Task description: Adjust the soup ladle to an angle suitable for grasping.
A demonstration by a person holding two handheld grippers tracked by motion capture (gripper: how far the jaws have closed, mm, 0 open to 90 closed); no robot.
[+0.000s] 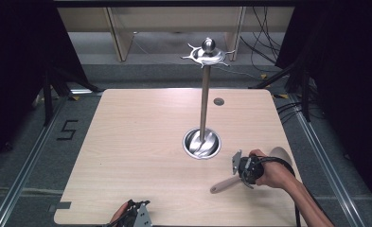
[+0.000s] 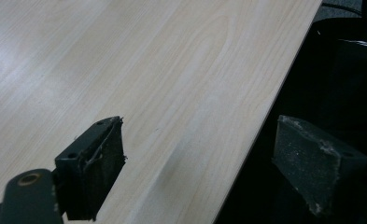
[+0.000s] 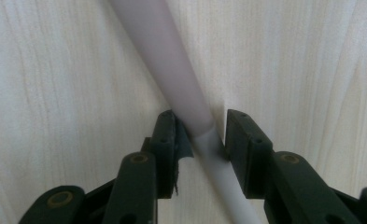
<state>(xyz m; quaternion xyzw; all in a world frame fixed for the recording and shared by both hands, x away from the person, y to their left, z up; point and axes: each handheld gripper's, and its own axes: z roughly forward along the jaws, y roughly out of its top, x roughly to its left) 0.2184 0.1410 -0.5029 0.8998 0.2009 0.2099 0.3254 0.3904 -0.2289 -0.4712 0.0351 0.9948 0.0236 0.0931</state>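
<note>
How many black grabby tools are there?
2. The left tool sits at the table's near edge, open. The right tool is near the right edge, closing around a pale utensil handle.

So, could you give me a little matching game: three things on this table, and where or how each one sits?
Things:
1. metal stand
2. pale handle
3. left gripper

Places or states:
A. at the near edge of the table, jaws wide apart with nothing between them
B. upright near the middle of the table, hooks at its top
C. lying flat on the wood, between the jaws of the right gripper

Pairs: 1-B, 2-C, 3-A
</note>
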